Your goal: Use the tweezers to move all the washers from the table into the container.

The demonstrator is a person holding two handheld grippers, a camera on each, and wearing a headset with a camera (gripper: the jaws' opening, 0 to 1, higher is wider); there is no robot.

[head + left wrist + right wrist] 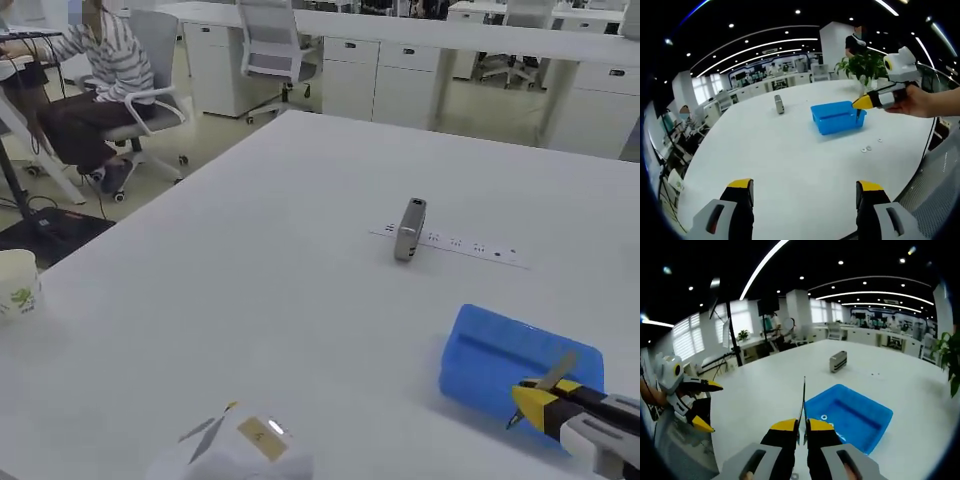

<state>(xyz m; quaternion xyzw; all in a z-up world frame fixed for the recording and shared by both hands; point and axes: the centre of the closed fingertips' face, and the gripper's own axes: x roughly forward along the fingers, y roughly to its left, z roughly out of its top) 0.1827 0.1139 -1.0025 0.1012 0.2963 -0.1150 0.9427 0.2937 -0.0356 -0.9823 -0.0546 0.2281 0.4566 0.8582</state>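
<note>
A blue container [500, 350] sits on the white table [250, 290] at the near right. My right gripper [540, 398] hovers at its near edge, shut on metal tweezers [803, 397] that point over the container [855, 420]. One washer [824, 417] lies inside it. In the left gripper view, two washers [866, 148] lie on the table just beside the container [837, 116], with a third [880, 140] close by. My left gripper [805, 192] is open and holds nothing, well back from the container; it appears blurred in the head view [240, 438].
A grey oblong device [410, 228] lies on a marked strip in the middle of the table. A paper cup [18, 283] stands at the left edge. A person sits on an office chair [120, 90] beyond the table. A potted plant [865, 65] stands behind the container.
</note>
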